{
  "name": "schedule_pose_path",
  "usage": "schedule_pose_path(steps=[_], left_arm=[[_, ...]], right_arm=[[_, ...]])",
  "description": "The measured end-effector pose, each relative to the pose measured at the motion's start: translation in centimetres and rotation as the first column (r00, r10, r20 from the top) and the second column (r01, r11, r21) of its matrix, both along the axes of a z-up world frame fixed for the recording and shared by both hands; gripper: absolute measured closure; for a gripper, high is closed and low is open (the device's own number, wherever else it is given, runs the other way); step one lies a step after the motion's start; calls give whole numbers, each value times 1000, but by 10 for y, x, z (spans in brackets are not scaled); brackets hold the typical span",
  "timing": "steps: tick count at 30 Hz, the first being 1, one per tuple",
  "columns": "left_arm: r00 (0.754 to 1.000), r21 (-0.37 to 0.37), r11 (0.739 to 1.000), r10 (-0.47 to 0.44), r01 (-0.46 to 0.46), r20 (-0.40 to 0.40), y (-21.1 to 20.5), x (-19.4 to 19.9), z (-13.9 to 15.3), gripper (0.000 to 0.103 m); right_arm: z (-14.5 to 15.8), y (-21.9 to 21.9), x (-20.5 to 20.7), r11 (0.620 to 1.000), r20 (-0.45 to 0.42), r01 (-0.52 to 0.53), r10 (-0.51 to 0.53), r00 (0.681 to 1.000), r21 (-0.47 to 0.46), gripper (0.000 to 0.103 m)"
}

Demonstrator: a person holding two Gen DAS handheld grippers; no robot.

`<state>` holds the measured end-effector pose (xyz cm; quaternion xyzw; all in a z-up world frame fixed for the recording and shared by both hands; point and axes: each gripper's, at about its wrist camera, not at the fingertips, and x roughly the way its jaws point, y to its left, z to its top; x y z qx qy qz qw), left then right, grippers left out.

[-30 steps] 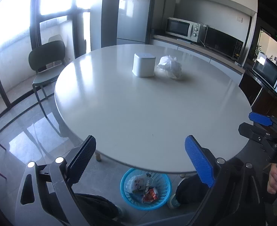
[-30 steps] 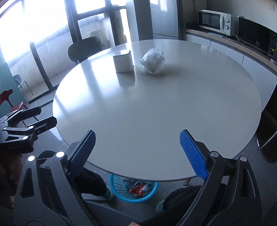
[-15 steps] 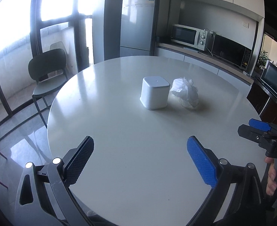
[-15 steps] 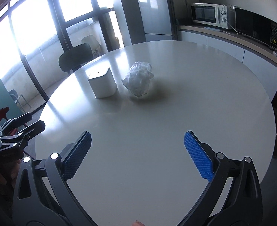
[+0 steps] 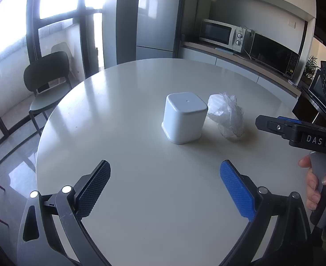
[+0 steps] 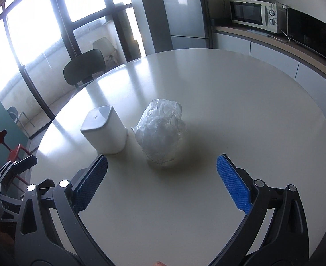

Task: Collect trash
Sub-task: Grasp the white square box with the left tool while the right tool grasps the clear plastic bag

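Near crumpled bag (image 6: 160,130), right gripper (image 6: 162,182) fingers wide, empty.

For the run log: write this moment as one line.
left gripper: open, empty | right gripper: open, empty, facing crumpled plastic bag | bag beside white box on round table | trash not yet grasped

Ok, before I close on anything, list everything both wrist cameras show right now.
Crumpled plastic bag: one, clear, mid-table beside the box.
Box: one, white, left of the bag.
Round table: one, off-white.
Chair: one, dark, by the window.
Red chair: one, far left.
Fridge: one, grey.
Microwaves: one white, one black, on the counter.
Left gripper: open, empty.
Right gripper: open, facing the bag.
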<state>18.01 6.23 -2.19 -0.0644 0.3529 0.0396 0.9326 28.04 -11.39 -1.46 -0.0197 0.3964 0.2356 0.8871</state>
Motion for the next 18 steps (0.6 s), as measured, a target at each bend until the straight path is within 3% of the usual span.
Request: schedule_pose_path(steps=[13,18], left_arm=[[999,24,999,-31,32,-17,2,29,11,6],[999,-8,999,-35,35,-24,5,53,16,6]], right_arm=[[-32,40,60,998,-118,-33,27,993,-53,24],[-41,46,61,997,-142,-50,42,989,-55,40]])
